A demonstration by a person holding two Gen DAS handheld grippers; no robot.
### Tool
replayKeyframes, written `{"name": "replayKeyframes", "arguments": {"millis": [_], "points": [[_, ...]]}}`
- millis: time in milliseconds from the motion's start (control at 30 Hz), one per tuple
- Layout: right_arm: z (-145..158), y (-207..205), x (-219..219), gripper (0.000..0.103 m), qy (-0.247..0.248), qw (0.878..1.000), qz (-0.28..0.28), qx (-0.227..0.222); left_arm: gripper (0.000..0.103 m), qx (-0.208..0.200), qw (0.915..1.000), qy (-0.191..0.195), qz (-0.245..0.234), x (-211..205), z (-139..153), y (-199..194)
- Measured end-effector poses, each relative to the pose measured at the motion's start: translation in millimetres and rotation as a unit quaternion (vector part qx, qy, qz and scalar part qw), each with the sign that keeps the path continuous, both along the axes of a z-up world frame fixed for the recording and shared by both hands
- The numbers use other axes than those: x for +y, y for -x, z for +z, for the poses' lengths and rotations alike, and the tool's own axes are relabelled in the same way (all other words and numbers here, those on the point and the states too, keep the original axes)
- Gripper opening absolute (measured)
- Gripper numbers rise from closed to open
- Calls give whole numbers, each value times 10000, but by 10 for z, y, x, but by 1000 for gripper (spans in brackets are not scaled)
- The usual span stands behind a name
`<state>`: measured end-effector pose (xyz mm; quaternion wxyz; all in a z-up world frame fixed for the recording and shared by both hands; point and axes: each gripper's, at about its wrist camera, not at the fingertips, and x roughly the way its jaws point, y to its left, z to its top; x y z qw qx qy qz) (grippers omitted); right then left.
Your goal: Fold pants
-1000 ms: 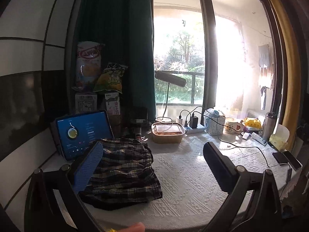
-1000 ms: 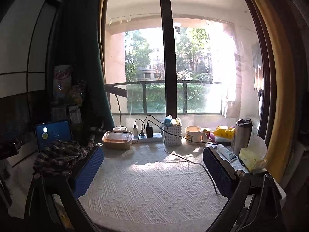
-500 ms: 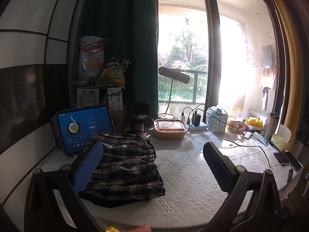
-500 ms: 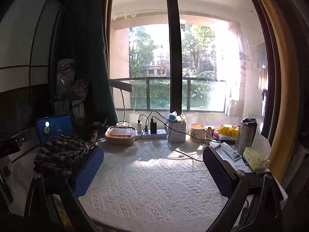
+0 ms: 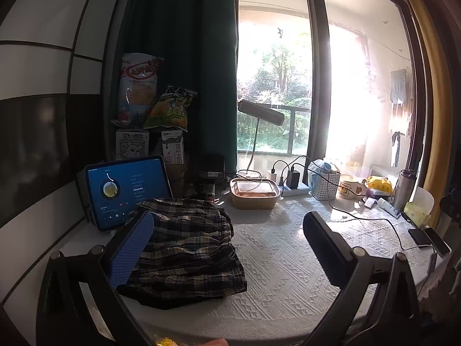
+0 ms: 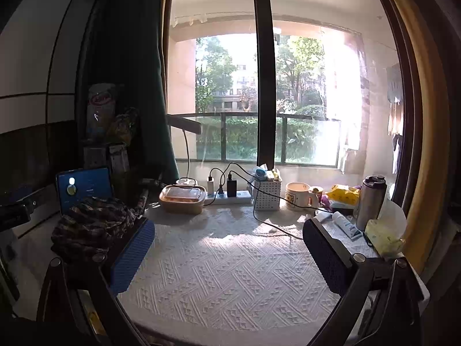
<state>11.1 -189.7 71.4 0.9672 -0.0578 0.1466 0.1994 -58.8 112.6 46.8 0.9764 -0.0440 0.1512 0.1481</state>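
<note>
Both jaws spread wide, nothing between them. Your left gripper (image 5: 227, 236) hangs above the table edge with its blue-padded finger (image 5: 131, 252) in front of the near-left part of the plaid pants (image 5: 187, 245); contact can't be told from this view. Your right gripper (image 6: 229, 248) is over bare white tablecloth (image 6: 224, 274), empty, well apart from the pants.

Pants sit on the left side of the table, just in front of the tablet (image 5: 126, 190), in a compact stacked bundle with layers showing at the near edge. Whether that's a finished fold or a rough heap is hard to call; the top looks bunched, the right edge uneven.

Judged step: either start of the fold or between folds, no grip taken yet. Next move, if folding goes on: bring your left gripper down on a near corner or hem, close on fabric only, not tablecloth. Bring your right gripper left toward the bundle's right edge so both hold cloth.

Watch the charging cable (image 6: 268, 225) trailing over the cloth on the right, and the food container (image 5: 255, 194) just behind the pants. Tablet is close behind too; don't drag fabric into it.
</note>
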Motion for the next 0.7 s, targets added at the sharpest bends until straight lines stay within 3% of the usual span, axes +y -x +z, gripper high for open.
{"name": "replayKeyframes", "arguments": {"millis": [700], "points": [[3, 6, 5, 103, -1, 10000, -18, 20, 102, 7, 10000, 3, -52, -7, -12, -1]]}}
